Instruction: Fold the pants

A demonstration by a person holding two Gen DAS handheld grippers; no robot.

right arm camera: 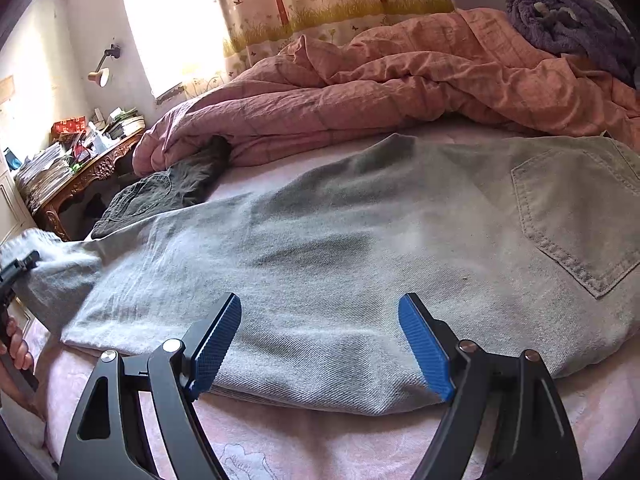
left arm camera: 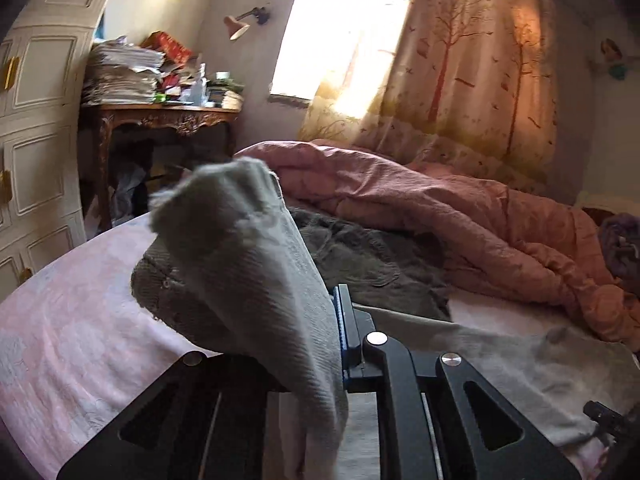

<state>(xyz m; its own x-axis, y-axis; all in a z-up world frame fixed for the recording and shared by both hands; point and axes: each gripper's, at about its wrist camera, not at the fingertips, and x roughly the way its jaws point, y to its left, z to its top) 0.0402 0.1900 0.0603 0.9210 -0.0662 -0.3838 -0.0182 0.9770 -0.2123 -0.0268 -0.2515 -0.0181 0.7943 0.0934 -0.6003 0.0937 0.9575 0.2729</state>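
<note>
Left gripper clamped on the cuff of the pants, raised above the bed. Right gripper wide open, holding nothing. We risk the cuff slipping free, or dragging the pants askew with nothing pinning them. Long axis runs crosswise, waist right.

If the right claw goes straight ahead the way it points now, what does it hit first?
Most likely the light grey denim pants lying flat on the pink bedsheet. The open right claw angles down at their near folded edge; depth is uncertain.
</note>
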